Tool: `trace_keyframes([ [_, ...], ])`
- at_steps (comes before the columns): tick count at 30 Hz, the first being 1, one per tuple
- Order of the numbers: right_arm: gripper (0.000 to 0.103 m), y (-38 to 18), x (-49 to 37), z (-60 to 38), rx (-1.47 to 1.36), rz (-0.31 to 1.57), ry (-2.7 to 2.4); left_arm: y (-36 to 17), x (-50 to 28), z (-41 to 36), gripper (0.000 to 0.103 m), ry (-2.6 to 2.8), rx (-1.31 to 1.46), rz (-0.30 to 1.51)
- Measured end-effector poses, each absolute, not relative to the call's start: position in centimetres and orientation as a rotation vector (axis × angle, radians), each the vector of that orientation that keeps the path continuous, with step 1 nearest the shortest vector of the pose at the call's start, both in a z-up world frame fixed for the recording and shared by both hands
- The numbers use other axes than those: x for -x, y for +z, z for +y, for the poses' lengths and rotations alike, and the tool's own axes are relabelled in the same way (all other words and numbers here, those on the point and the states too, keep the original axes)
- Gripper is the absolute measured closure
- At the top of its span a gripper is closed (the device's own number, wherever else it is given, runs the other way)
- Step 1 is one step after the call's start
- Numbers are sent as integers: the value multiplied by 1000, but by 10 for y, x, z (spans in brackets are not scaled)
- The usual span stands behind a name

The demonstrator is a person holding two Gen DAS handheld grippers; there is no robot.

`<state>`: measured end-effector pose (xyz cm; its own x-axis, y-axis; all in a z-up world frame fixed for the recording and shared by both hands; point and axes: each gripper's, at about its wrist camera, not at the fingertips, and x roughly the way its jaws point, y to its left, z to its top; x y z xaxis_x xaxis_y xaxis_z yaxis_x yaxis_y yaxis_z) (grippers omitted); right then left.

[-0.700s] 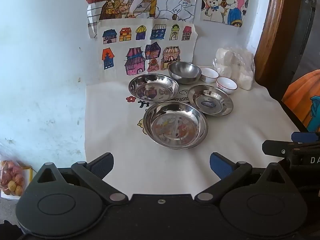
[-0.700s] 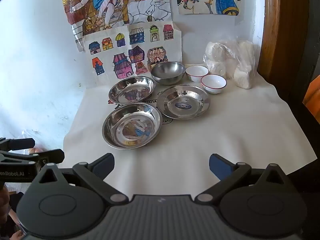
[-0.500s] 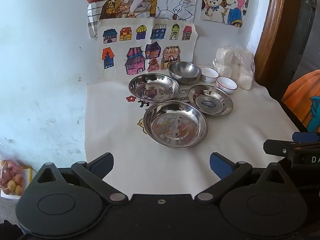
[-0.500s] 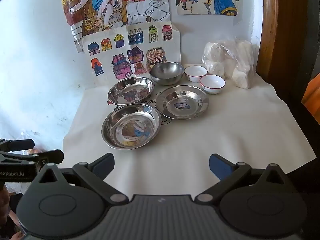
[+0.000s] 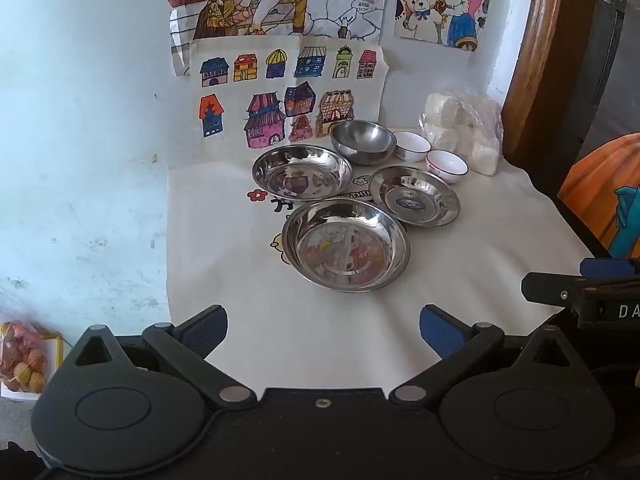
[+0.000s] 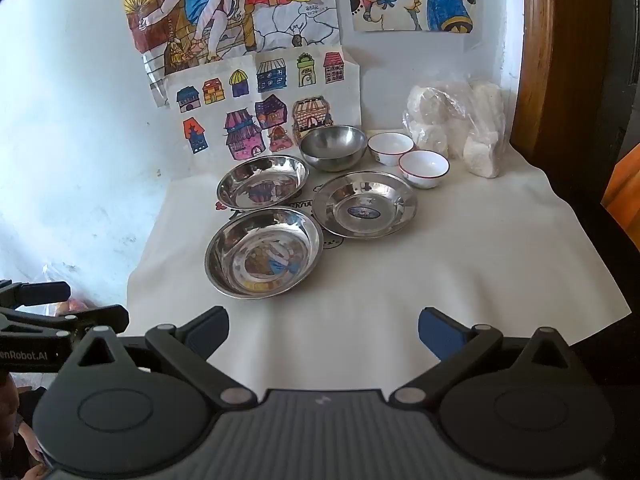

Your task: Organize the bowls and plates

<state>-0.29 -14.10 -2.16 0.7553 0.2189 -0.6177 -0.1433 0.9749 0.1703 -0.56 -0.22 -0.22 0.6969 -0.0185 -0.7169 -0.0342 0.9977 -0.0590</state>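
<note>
Plates and bowls sit untouched on the white cloth (image 6: 460, 264), both my grippers spread wide and empty at its near edge

Nearest lies the big steel plate (image 5: 346, 245), just beyond it a second steel plate (image 5: 302, 172) to the left and a flat-rimmed one (image 5: 414, 197) to the right; far back by the wall stand the steel bowl (image 5: 363, 142) and two small white bowls (image 6: 424, 168), (image 6: 391, 148), near a plastic bag (image 6: 456, 124). My left gripper (image 5: 323, 334) and right gripper (image 6: 323, 334) hover well short of them all, holding nothing. As I judge it, the thin shiny rims could slip from my pads when I lift, the loose cloth could drag and shift neighbours, and stacking steel carelessly could knock the white bowls
</note>
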Motion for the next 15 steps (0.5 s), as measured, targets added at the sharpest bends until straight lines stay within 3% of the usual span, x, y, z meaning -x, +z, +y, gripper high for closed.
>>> trace_keyframes([
  [15, 0, -24, 1, -139, -116, 683, 196, -1, 8, -4, 1, 2, 63, 809],
])
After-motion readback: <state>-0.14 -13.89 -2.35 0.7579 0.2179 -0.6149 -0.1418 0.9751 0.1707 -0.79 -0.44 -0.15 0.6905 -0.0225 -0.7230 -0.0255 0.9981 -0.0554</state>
